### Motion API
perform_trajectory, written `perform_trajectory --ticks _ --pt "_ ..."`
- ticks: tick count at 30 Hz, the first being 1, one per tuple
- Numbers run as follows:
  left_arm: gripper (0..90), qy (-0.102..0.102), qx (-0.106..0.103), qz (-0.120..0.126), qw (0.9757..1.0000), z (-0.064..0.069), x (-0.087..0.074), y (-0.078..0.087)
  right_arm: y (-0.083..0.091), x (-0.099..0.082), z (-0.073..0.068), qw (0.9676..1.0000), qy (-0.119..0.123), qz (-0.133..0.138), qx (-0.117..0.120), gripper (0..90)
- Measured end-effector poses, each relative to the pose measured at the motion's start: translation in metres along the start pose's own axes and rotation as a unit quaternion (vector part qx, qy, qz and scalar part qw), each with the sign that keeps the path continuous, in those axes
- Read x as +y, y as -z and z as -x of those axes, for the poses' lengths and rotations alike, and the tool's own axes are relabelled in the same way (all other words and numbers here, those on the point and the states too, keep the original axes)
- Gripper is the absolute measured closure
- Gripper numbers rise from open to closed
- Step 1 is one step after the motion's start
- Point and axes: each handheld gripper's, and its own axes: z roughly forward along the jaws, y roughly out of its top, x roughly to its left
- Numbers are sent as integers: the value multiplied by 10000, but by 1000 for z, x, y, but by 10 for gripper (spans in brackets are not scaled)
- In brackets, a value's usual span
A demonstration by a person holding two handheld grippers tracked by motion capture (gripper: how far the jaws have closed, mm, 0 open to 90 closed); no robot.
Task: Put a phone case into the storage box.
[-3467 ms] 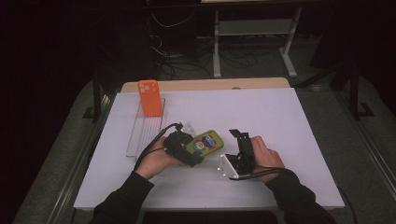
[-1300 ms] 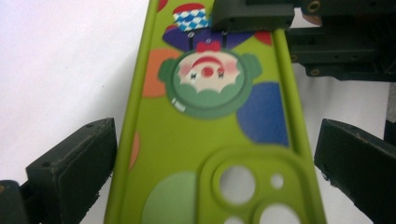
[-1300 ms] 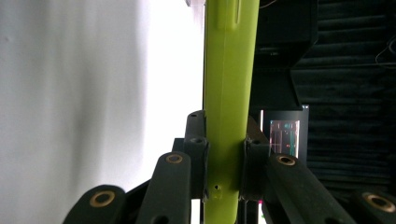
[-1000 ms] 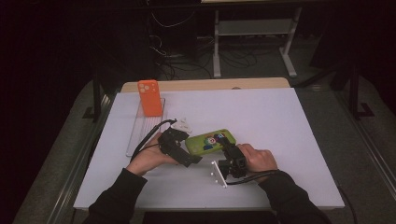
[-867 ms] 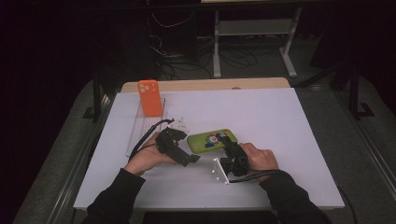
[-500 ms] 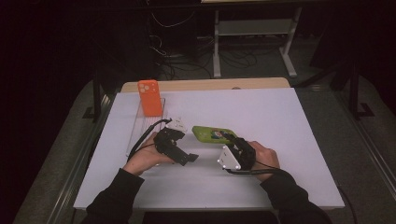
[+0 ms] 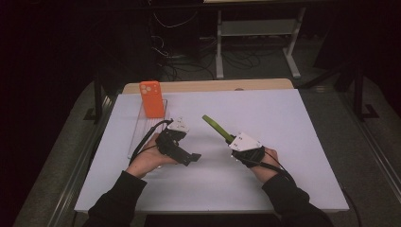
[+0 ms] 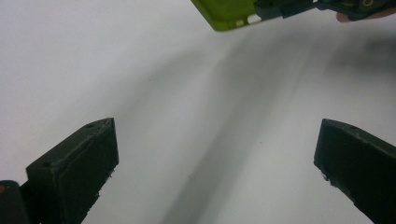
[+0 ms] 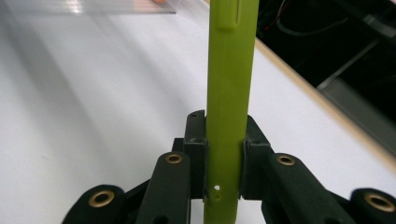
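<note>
While the right gripper (image 7: 232,141) clamps the green phone case (image 7: 216,127) by its thin edges and holds it on edge above the white table (image 7: 293,142), the left gripper (image 7: 189,156) rests nearby with its jaws wide apart and nothing between them. An orange phone case (image 7: 152,98) already stands upright in the clear rack (image 7: 142,132) at the left. I judge that one case is placed and the green one is picked up; what is left is to carry it to the rack, set it inside, and release it.
</note>
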Motion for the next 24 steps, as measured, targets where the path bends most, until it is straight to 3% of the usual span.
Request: perform_trajectory --ticks 1,4,7,9,12,13,14,16,19,24 --pt "0 65 30 86 9999 1 0 -1 0 0 2 9998 -186 -11 106 755" --pt "0 -29 61 84 9999 -1 2 0 -2 -2 6 9961 -782 8 409 755" --pt "0 40 92 178 9998 0 3 1 -5 -5 11 9922 -1105 -18 584 755" --pt "0 71 129 240 9996 0 4 2 -5 -6 14 9879 -1379 -29 709 755" --pt "0 156 131 362 9991 -1 7 2 -7 -9 17 9770 -1922 23 922 755" --pt "0 291 147 519 9981 1 8 0 -8 -10 19 9735 -2075 71 960 755" --pt "0 255 176 500 9983 0 9 0 -9 -11 19 9687 -2258 61 1034 756" --pt "0 311 179 592 9976 0 11 -1 -9 -12 20 9632 -2433 115 1132 756" --pt "0 472 158 774 9958 0 15 -3 -9 -11 18 9614 -2480 139 1188 756" --pt "0 552 148 1007 9933 -3 24 -7 -8 -8 15 9617 -2453 250 1196 756"
